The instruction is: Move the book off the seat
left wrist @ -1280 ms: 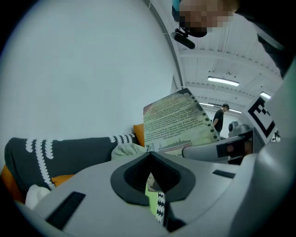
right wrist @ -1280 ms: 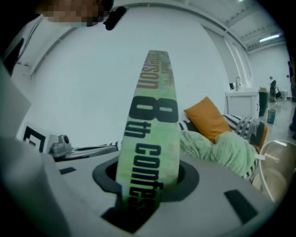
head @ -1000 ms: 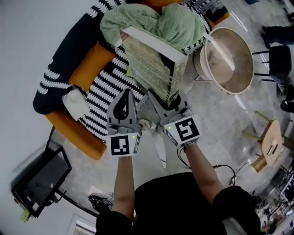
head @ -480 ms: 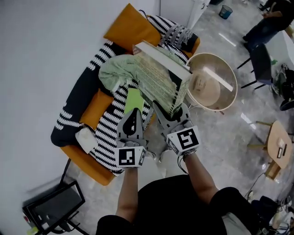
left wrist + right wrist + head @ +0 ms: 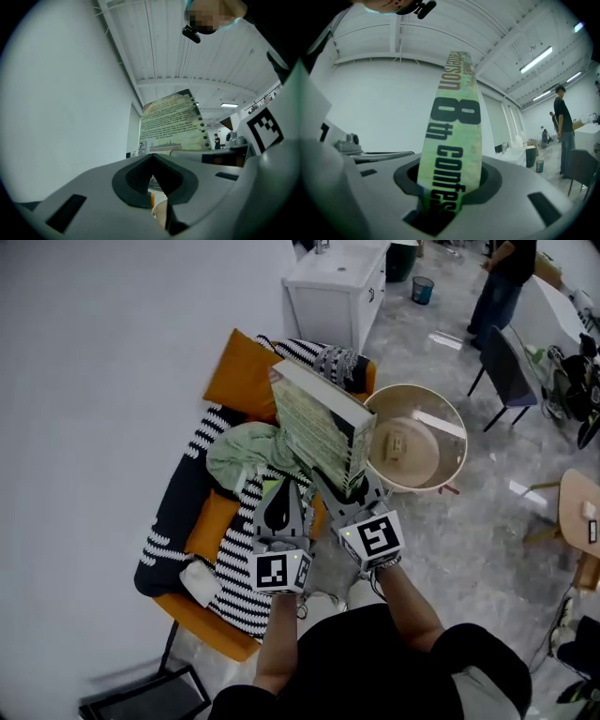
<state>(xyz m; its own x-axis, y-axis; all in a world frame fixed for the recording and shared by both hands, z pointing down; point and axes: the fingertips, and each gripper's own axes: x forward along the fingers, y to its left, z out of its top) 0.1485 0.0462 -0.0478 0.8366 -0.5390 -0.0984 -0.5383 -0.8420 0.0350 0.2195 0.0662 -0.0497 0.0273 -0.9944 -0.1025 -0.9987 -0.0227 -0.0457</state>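
Seen from above, a person holds a two-jaw gripper in each hand over an orange upholstered seat [image 5: 239, 376]. The right claw [image 5: 345, 488] is clamped on the lower end of a thick paperback book [image 5: 323, 427], which is lifted clear of the seat and stands nearly upright in the air. Its glossy cover is pale green with dense small print, and the page block is cream.

In the right gripper view the spine [image 5: 452, 140] rises between the dark grey jaws. It is mottled green with bold black lettering, and the lowest letters are cut off inside the grip. The left claw [image 5: 281, 486] sits just beside the book with its jaws together and nothing between them, leaving only a thin slit at the tips. Its view shows the printed back cover [image 5: 171, 124] behind the jaws, too small to read.

The seat carries a black-and-white striped throw [image 5: 230, 549] and a rumpled, soft green blanket [image 5: 248, 451], both partly hidden by the grippers. To the right stands a round beige table [image 5: 422, 399] with a raised rim, holding a small item that cannot be made out. A white cabinet [image 5: 337, 287] and a standing person [image 5: 502, 277] are cut off at the top edge.
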